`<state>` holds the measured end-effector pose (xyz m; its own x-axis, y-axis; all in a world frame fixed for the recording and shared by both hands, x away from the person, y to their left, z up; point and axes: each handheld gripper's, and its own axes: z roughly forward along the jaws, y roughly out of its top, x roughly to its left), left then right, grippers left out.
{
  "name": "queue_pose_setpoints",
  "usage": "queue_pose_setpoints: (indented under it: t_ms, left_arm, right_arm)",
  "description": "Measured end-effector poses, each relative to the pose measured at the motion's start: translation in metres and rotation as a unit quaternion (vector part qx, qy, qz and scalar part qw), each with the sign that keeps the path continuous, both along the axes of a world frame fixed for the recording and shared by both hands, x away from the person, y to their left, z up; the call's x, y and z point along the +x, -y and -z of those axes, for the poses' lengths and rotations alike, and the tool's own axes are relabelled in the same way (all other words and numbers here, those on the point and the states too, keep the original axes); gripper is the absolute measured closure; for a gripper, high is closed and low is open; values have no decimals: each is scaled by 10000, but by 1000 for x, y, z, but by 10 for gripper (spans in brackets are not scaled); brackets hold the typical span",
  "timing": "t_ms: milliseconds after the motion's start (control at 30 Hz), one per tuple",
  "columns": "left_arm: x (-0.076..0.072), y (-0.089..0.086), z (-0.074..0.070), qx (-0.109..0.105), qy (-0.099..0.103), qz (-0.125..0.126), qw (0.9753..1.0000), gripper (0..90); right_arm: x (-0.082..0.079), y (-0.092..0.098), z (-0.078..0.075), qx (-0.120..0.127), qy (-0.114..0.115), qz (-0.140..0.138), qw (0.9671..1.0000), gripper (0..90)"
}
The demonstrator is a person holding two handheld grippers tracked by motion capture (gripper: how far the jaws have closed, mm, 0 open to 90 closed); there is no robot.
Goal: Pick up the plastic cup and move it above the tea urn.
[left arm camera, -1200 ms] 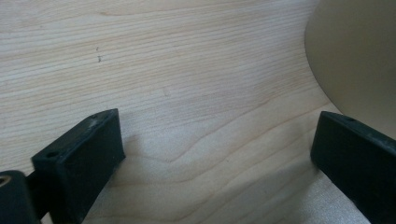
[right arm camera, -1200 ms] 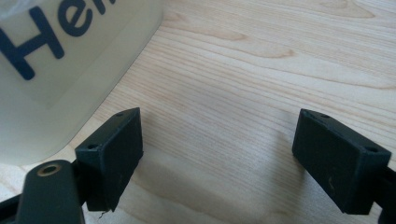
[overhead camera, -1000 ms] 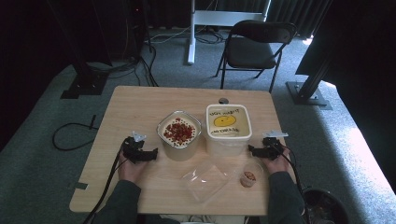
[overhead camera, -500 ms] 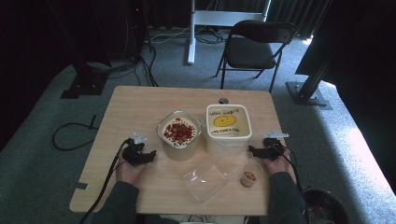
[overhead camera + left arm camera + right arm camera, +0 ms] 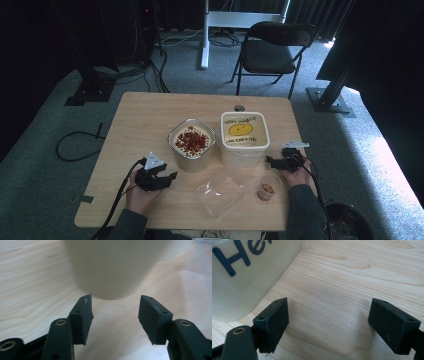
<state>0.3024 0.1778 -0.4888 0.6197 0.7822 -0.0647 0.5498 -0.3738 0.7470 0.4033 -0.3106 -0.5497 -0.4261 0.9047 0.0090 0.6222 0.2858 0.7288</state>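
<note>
Holding red-topped food, round tub (image 5: 192,145); lidded square tub (image 5: 244,136); left gripper (image 5: 115,315), right gripper (image 5: 329,320) agape, empty.

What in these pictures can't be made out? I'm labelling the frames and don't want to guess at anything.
- Lettering on the lidded tub: too small in the high view; in the right gripper view the tub's wall print is cut off by the top edge.
- Contents of the small cup: too small in the high view.
- Topping of the round container: too small in the high view; the left gripper view shows its blurred wall.
</note>
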Motion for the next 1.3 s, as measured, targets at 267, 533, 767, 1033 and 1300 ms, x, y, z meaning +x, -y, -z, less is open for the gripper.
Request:
queue_pose_setpoints:
  t_ms: [267,533,767,1033,1300]
  left_arm:
    - [-14,44,-12,-85,68,767,9970,508]
    - [-10,78,-7,44,-175,1286,9915,567]
    - [-5,95,4,296,-430,1507,9872,649]
    - [-1,101,14,347,-695,1603,9840,854]
    - [0,89,-3,10,-475,1462,9881,870]
  right_arm:
    - [0,0,0,1,0,0,10000,159]
    - [0,0,0,1,0,3,10000,160]
    - [0,0,0,1,2,1,10000,160]
    - [0,0,0,1,1,2,10000,160]
    - [0,0,0,1,0,3,10000,160]
